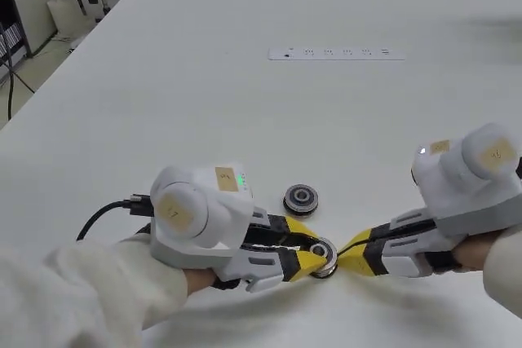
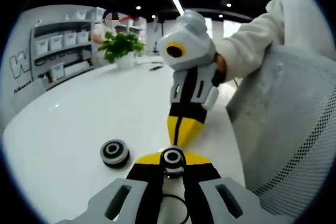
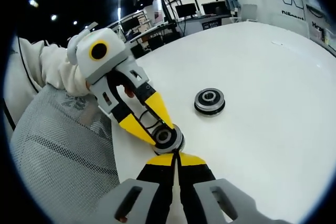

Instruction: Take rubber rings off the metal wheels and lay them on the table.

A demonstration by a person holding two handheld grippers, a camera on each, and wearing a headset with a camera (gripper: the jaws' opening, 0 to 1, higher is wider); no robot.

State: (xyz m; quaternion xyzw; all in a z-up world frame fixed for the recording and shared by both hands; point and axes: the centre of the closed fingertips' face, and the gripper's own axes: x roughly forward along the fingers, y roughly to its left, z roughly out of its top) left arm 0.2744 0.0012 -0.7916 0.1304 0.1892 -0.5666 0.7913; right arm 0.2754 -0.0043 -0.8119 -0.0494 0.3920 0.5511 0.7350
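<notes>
White worktop runs back to a recessed socket strip; near its front edge the left gripper has its fingers clamped on either side of a small metal wheel with a silvery rim and a dark hub. The right gripper meets it head-on, fingers pressed together at the wheel's rim, though whether they pinch a rubber ring cannot be told. A second wheel, black-banded, lies flat just beyond, apart from both grippers.
</notes>
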